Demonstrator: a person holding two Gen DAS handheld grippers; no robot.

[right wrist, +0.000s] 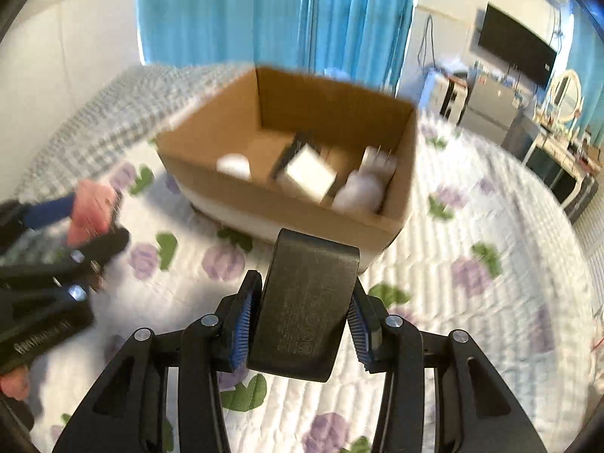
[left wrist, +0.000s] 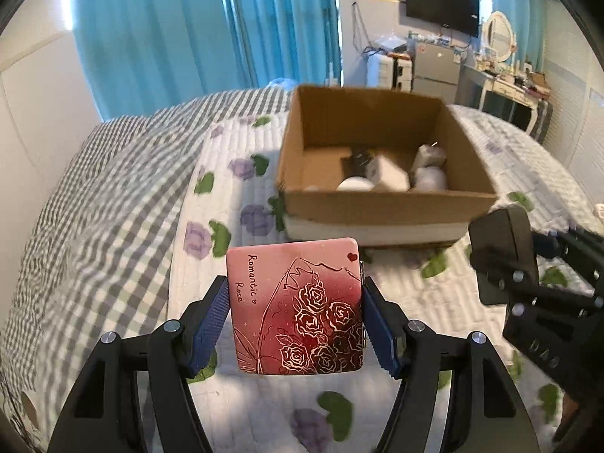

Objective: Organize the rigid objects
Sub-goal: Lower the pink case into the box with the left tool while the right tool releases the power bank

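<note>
Bed quilt (left wrist: pixel 434 302) under both grippers. Your left gripper (left wrist: pixel 296 324) is clamped on the pink tin (left wrist: pixel 296 302), your right gripper (right wrist: pixel 300 317) on a black block (right wrist: pixel 305 305), maybe a charger. Box (left wrist: pixel 377 207) lies dead ahead of both, open top up; right looks nearer.

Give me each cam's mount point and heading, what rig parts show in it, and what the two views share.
Left wrist: sits on the left gripper, faces along its fingers over the bed toward the box; shows both its fingers clamped on the pink case, plus the right gripper at the frame's right.
Right wrist: sits on the right gripper, faces the same box from nearer; shows its fingers clamped on the black block, plus the left gripper at the frame's left.
Shared: box, quilt, curtain, TV.
</note>
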